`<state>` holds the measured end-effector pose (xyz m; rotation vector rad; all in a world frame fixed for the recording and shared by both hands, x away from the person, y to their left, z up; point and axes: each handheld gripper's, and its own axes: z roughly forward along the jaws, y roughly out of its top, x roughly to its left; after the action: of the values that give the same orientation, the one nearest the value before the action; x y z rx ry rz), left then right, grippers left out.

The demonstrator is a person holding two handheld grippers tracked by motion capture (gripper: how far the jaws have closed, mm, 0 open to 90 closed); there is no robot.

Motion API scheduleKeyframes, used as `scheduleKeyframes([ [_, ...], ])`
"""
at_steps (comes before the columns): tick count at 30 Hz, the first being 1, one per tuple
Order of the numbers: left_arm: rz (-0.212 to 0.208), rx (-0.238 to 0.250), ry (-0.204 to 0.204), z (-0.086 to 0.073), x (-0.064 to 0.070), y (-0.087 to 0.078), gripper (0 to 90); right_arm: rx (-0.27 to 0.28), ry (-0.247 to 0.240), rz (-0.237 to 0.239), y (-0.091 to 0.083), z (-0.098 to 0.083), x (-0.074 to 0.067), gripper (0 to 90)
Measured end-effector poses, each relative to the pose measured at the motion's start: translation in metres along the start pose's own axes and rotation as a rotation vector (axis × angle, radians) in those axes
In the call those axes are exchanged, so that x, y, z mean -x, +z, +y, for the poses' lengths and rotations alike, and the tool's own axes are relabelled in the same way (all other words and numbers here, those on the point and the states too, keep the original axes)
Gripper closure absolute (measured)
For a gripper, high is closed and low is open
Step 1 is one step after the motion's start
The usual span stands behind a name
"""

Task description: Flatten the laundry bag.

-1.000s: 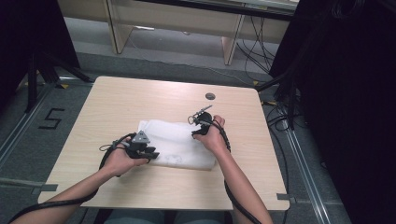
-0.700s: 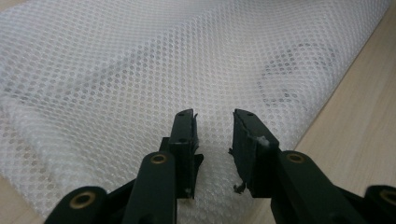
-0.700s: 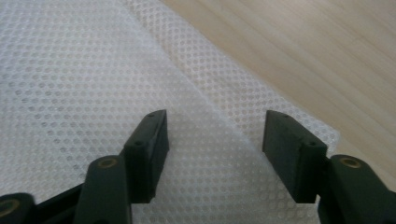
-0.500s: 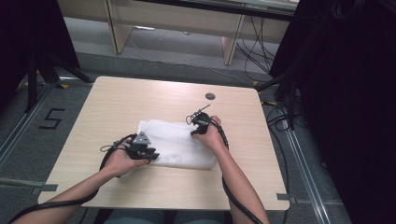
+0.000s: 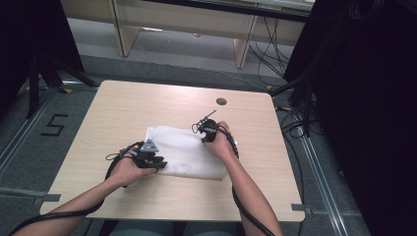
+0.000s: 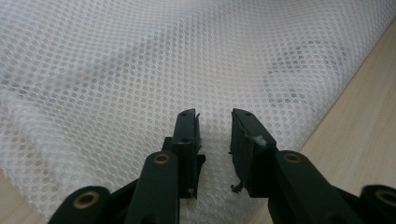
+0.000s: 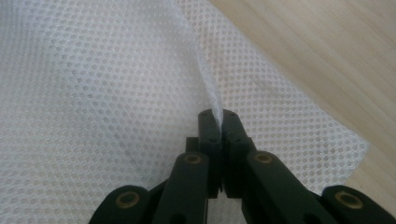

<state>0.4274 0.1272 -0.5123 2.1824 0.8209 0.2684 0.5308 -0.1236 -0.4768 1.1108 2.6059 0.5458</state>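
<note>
High view: white mesh cloth lies mid-counter | right gripper moved slightly inward, jaws pinching a fold | left gripper jaws spread over the near edge, likely grasping next.

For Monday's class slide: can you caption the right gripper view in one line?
The right gripper pinches a raised fold of white mesh cloth above a wooden table.

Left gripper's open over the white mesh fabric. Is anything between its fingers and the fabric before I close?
Nothing visible. The left gripper is open right over the white mesh fabric, with bare mesh between and ahead of its fingers. The right gripper already pinches a raised fold elsewhere.
</note>
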Motion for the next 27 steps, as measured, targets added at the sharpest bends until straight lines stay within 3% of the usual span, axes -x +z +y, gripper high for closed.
scheduleKeyframes([
  [6,0.001,-0.001,-0.006,0.000,0.000,0.000,70.8,0.019,-0.001,0.003,-0.011,0.003,-0.003,89.7],
  [9,0.002,0.000,-0.009,0.000,0.000,0.000,71.0,0.034,-0.026,-0.007,-0.020,0.005,-0.008,89.7],
  [24,0.003,-0.001,-0.009,-0.001,0.000,0.000,71.4,0.085,-0.003,0.002,-0.039,0.007,-0.015,89.8],
  [27,0.001,0.000,-0.011,-0.001,0.000,0.000,71.5,0.091,-0.017,0.001,-0.042,0.007,-0.016,89.8],
])
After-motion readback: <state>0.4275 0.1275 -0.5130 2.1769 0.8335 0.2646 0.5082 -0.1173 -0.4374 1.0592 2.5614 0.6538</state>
